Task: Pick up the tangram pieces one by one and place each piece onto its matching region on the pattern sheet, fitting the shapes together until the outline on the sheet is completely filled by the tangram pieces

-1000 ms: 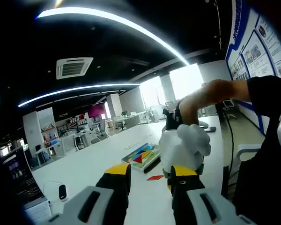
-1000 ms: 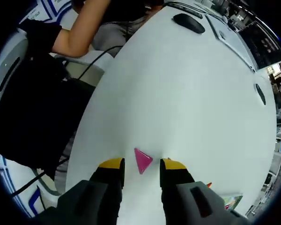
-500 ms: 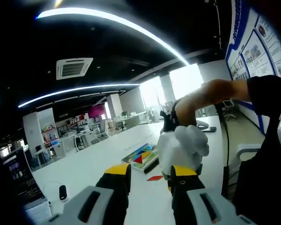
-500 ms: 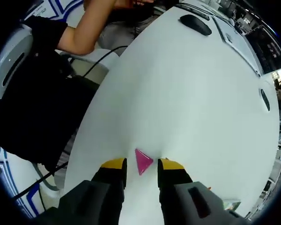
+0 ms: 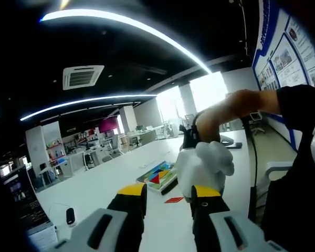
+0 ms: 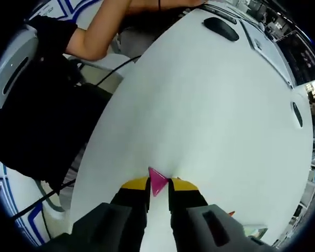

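Pink triangle point(image 6: 158, 181) lies on the white surface point(image 6: 215, 105), pinched narrowly between my right gripper point(image 6: 158, 184) fingers. I should lift it squarely, then carry it to the pattern sheet point(image 5: 158, 174). My left gripper point(image 5: 168, 191) idles with fingers parted, empty.

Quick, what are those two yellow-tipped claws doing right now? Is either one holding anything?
Left gripper: open, holding nothing.
Right gripper: closed on the pink triangle piece at the white table.
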Available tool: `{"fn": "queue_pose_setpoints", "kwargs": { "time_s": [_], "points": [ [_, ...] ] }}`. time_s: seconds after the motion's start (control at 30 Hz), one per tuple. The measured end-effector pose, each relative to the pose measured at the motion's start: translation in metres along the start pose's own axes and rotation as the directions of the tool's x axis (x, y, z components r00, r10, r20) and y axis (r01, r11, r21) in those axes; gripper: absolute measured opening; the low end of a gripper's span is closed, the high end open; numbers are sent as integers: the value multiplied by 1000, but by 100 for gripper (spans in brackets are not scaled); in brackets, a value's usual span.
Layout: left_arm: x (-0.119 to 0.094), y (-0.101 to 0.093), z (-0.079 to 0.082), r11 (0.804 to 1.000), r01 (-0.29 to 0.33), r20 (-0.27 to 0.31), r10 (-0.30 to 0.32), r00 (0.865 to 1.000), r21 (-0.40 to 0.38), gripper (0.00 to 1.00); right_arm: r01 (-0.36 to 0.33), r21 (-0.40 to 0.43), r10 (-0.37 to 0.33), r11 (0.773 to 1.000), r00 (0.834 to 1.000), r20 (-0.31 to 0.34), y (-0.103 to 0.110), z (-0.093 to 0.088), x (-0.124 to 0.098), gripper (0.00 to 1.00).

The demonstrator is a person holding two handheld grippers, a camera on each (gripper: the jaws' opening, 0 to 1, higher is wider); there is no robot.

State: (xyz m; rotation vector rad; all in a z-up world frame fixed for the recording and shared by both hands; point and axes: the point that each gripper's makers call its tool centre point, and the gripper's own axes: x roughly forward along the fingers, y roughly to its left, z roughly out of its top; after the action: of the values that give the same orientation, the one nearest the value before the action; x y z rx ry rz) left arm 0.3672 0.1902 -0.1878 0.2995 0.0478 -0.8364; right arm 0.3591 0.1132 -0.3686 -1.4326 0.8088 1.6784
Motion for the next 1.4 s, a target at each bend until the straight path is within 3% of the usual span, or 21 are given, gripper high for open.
{"fn": "queue_pose_setpoints", "kwargs": {
  "time_s": [0.37,0.9,1.07,1.4],
  "points": [
    [0,0,0,1000,-1,-1,1,1000,1,35,-3,-7,3,1000,1000,-17,-7,-13,-2,15],
    [1,-1,-2,1000,3,-8,-3,1000,0,35,80,131,-78,988,997,-15,-41,-57,-40,15],
    [1,-1,-2,1000,4,-9,-4,1000,-2,35,114,191,-112,975,994,-20,-53,-73,-55,15],
    [2,-1,-5,1000,7,-23,-7,1000,-2,35,202,311,-193,929,979,-60,-85,-125,-79,15]
  ]
}}
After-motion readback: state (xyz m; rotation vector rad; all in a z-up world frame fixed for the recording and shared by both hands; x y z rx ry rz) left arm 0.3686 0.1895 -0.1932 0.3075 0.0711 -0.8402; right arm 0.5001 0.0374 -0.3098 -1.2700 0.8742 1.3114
